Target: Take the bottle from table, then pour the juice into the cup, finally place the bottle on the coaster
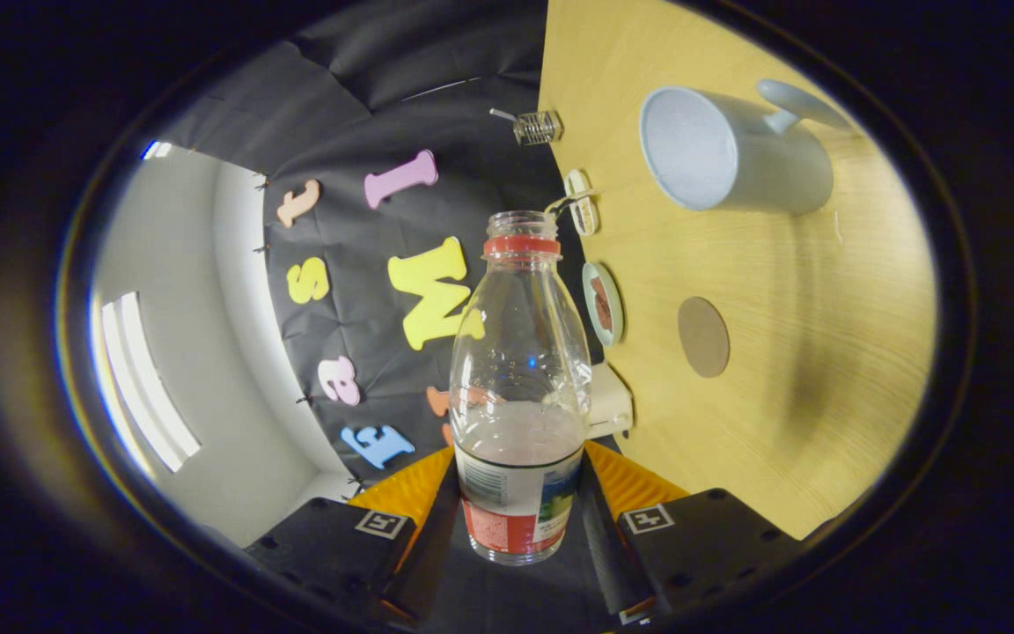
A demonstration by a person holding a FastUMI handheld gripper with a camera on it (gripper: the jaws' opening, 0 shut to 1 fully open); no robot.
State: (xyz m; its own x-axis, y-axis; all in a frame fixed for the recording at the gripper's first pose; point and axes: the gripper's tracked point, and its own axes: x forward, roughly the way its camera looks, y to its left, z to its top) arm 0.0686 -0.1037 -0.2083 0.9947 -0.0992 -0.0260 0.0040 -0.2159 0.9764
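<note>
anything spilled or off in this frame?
No spill visible on the table. The bottle, uncapped and held between the jaws of the gripper, is rolled sideways relative to the table, mouth short of the cup. The coaster is bare. Nothing looks damaged.

Black cloth wall (437, 106), wooden table (824, 352), white wall (172, 264).

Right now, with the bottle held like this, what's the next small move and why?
Probably bring the bottle, clamped between the gripper fingers, closer to the cup before tipping further. Its open mouth is uncapped and liquid sits low in it, but the cup lies well beyond the mouth and off to one side, so nothing would land in it yet.
</note>
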